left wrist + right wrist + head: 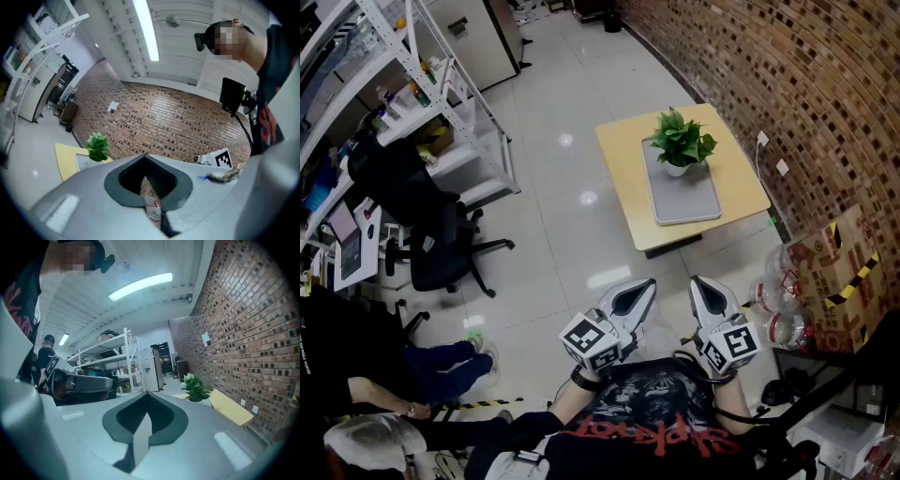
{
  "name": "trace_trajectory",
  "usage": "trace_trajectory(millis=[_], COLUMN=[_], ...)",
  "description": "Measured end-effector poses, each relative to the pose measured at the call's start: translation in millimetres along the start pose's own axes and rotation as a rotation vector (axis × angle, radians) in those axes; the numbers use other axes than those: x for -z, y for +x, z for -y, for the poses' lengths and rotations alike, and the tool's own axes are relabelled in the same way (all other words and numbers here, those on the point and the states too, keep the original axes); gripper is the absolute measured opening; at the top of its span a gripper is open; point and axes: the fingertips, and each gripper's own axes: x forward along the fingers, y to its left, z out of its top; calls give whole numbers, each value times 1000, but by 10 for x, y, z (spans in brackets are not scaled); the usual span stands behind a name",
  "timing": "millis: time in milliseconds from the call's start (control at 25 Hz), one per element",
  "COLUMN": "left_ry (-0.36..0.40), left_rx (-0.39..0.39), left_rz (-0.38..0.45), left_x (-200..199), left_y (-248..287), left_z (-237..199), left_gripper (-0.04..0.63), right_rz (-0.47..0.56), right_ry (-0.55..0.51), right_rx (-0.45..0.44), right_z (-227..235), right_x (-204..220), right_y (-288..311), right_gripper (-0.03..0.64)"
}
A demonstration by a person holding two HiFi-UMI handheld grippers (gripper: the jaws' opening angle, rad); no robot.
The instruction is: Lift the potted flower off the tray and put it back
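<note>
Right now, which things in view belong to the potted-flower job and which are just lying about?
Job: potted flower, grey tray under it, yellow table, left hand-held gripper, right hand-held gripper, both shut and empty.
Lying about: black office chair, white shelving rack, cardboard box, plastic bottles.

Green potted flower (682, 141), grey tray (686, 202), yellow table (623, 159), brown brick wall (787, 84)

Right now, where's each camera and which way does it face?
Head view: on the head, steeply down at potted flower on tray; left gripper, right gripper, shirt show.
Left gripper view: on left gripper, along its jaws toward brick wall; shirt at right.
Right gripper view: on right gripper, along its jaws toward shelves; shirt upper left.
Shared: all see the potted flower.
</note>
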Motion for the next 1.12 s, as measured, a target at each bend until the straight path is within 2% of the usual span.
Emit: trace_trajectory(millis=[200, 320, 440, 520, 640, 760, 880, 1040, 1120], left_ry=[4, 60, 132, 174, 193, 198, 212, 182, 180], left_rx=[-54, -126, -142, -149, -141, -56, 56, 259, 346], left_rz=[19, 36, 25, 13, -37, -89, -116, -164, -171], left_x=[-237, -506, -933, -1106, -1113, -1056, -1118, -1372, -1595], left_y=[535, 825, 1142, 1286, 1443, 1536, 1551, 1589, 1493], left_z=[-837, -1398, -1735, -1960, -2280, -2555, -3000, -3604, -3920], left_gripper=[2, 2, 0, 2, 2, 2, 2, 3, 3], right_rz=[17, 3, 12, 19, 19, 21, 4, -4, 18], right_ry=[23, 59, 82, 80, 62, 72, 85, 123, 153], right_rx=[40, 76, 118, 133, 140, 197, 299, 534, 624], right_z=[745, 1214, 1634, 1757, 1792, 1833, 1831, 1877, 1778], right_x=[87, 161, 3, -115, -196, -200, -134, 13, 61], right_y=[765, 1278, 1726, 1979, 2264, 2520, 2845, 3257, 3530], right_gripper=[3, 3, 3, 3, 3, 3, 3, 3, 3])
